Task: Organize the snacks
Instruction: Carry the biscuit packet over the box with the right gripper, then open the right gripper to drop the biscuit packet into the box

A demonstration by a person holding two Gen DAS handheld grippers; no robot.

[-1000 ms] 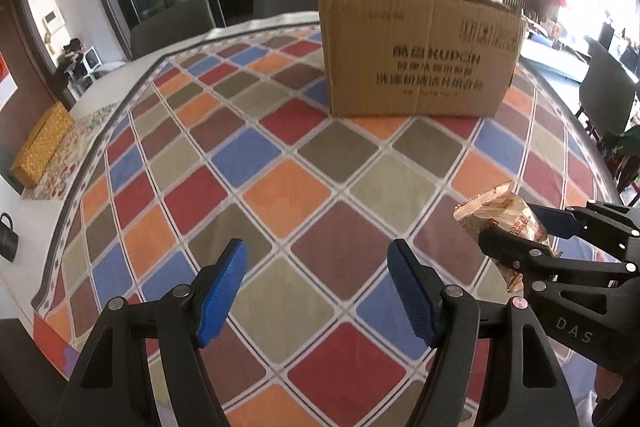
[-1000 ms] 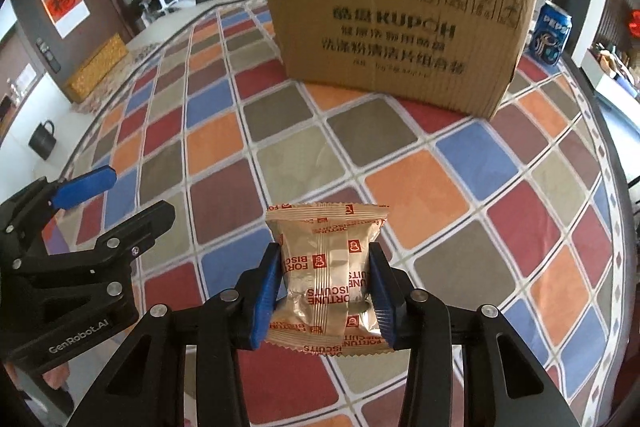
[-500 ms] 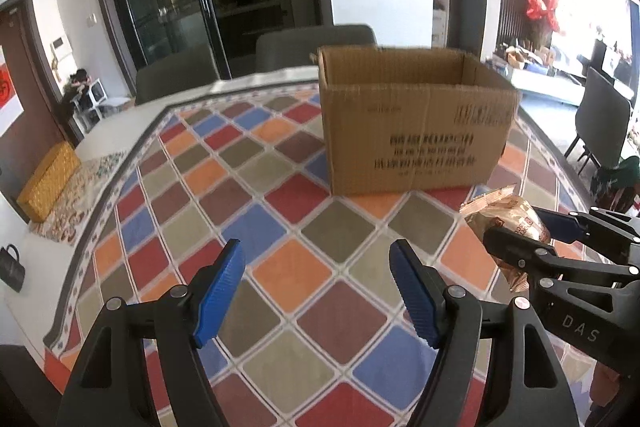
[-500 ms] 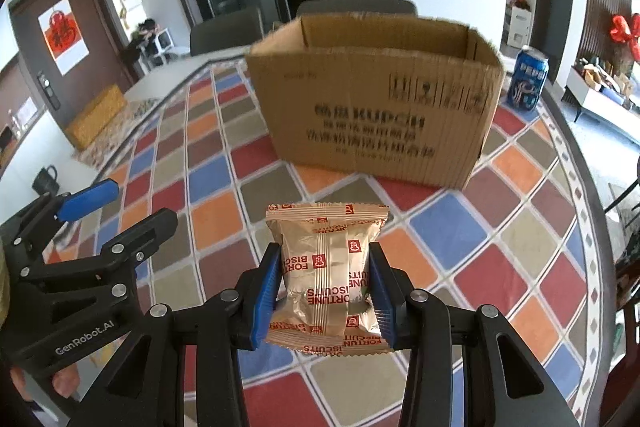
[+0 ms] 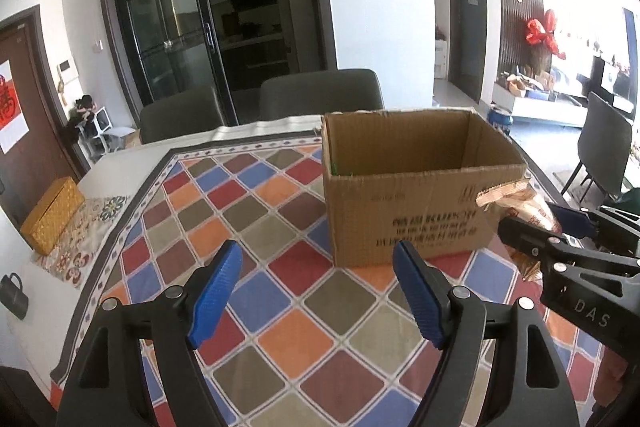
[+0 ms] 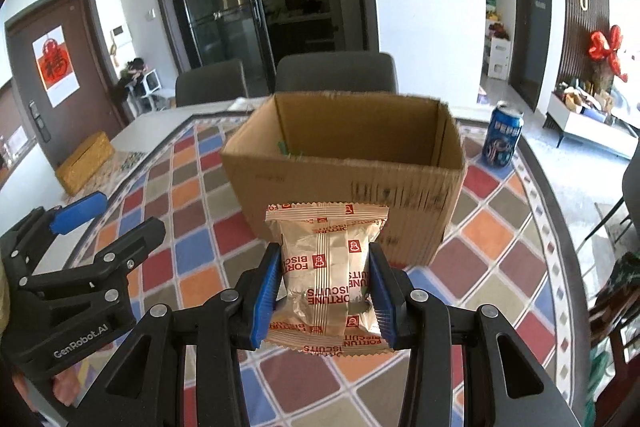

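My right gripper (image 6: 326,293) is shut on a gold biscuit packet (image 6: 326,267) with red lettering, held above the table in front of an open cardboard box (image 6: 344,175). A bit of green shows inside the box at its left wall. In the left wrist view the same packet (image 5: 520,203) sticks out of the right gripper (image 5: 556,227) at the far right, level with the near wall of the box (image 5: 416,195). My left gripper (image 5: 316,291) hangs above the chequered tablecloth (image 5: 248,211) with its jaws opening and nothing between them.
A blue drink can (image 6: 502,137) stands on the table to the right of the box. Two grey chairs (image 6: 336,73) stand behind the table's far edge. A yellow woven box (image 5: 52,215) lies on a patterned runner at the left.
Both grippers have risen and tilted up, so the box's open top and inside now show. The packet stays clamped in the right gripper. The left jaws stand slightly wider.
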